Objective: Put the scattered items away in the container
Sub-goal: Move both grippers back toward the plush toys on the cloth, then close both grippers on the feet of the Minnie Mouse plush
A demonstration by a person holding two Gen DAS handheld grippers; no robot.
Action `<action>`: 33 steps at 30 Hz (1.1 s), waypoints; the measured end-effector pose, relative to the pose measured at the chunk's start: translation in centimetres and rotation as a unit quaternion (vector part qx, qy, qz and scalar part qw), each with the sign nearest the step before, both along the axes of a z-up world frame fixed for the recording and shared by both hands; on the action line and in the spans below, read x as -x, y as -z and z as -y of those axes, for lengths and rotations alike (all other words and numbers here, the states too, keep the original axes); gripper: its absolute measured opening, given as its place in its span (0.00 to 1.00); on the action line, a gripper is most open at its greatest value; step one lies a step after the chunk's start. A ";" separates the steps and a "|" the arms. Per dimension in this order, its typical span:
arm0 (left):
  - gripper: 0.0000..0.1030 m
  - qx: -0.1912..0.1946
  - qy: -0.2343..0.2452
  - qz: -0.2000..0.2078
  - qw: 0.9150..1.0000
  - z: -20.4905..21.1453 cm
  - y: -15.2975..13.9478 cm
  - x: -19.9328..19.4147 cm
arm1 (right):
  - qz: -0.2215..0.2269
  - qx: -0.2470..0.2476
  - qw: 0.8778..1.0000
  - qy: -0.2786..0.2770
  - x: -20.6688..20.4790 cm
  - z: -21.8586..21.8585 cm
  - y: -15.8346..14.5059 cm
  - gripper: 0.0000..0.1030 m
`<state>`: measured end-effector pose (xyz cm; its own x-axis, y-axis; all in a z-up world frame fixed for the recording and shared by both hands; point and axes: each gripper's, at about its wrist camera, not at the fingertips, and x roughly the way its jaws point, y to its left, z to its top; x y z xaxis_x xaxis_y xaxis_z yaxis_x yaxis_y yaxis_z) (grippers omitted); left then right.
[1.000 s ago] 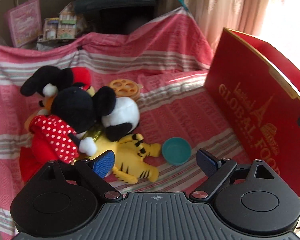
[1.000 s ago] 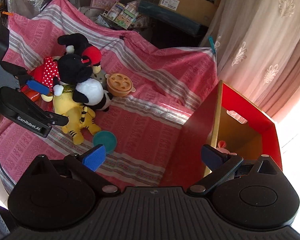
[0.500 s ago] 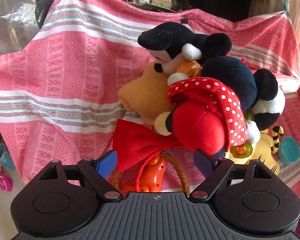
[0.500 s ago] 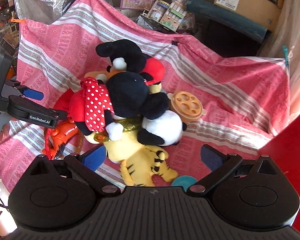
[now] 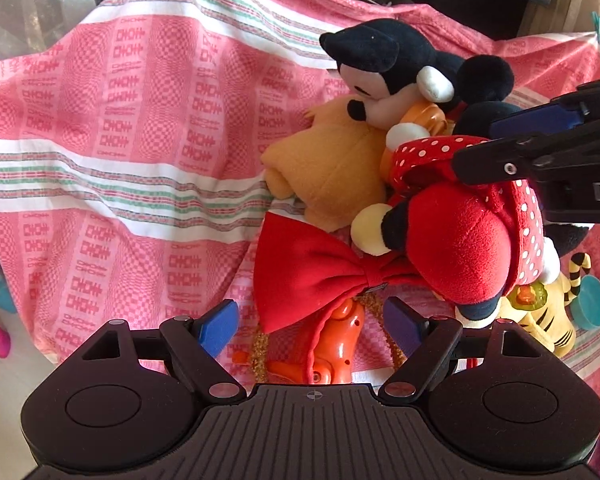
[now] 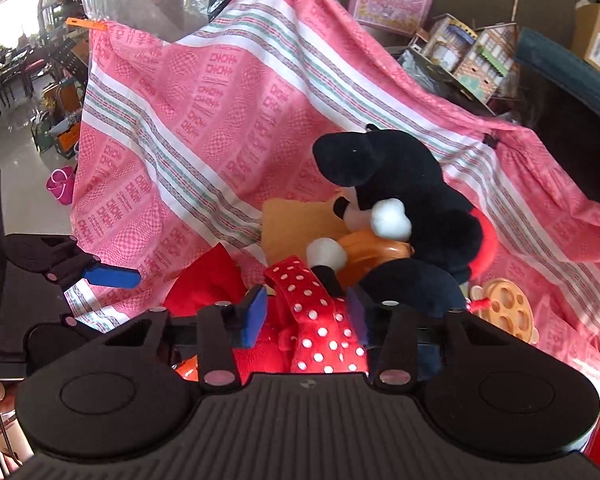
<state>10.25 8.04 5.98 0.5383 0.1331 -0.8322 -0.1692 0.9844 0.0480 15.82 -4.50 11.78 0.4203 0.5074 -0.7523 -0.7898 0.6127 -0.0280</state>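
The right gripper (image 6: 306, 316), spread wide half a second ago, now clamps the polka-dot plush (image 6: 320, 320), beginning its transfer, while the left gripper (image 5: 314, 320) hovers unclenched.

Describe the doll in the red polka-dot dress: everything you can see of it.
The doll in the red polka-dot dress is soft plush: black head and ears, red body, white-dotted red skirt, cream hands. It lies tipped over in the toy pile on the pink striped cloth, against an orange plush and a black-eared mouse doll, with a red bow below it. The right claw straddles its skirt, not clearly clamped.
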 end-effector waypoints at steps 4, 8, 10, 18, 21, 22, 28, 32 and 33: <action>0.85 0.001 0.002 0.000 1.000 0.0 0.0 0.0 | -0.015 0.004 1.000 -0.002 -0.3 0.3 1.2 0.12; 0.85 0.005 0.016 0.005 1.000 0.9 -0.1 -0.6 | -0.013 -0.002 1.000 -0.014 0.9 3.3 0.7 0.10; 0.85 0.008 0.027 0.010 1.000 1.6 -0.1 -0.9 | -0.019 -0.005 1.000 -0.008 1.4 5.0 0.5 0.10; 0.84 0.004 0.075 0.025 0.997 6.2 0.2 -1.7 | -0.053 0.002 0.997 0.055 2.3 11.4 2.4 0.10; 0.81 -0.007 0.097 0.041 0.994 8.4 -0.2 -1.7 | -0.064 -0.001 0.995 0.074 2.7 13.0 3.2 0.10; 0.80 -0.004 0.107 0.048 0.993 9.0 -0.5 -1.6 | -0.066 0.000 0.995 0.080 2.8 13.6 3.4 0.10; 0.81 0.057 0.160 0.058 0.984 12.1 -1.1 -1.0 | -0.096 -0.004 0.987 0.130 3.0 18.5 4.3 0.13; 0.81 0.047 0.222 0.032 0.973 16.3 0.5 0.1 | -0.102 -0.009 0.980 0.170 3.4 22.3 4.6 0.38; 0.81 0.046 0.236 0.024 0.970 17.2 1.0 0.3 | -0.103 -0.006 0.978 0.179 3.4 23.0 4.8 0.40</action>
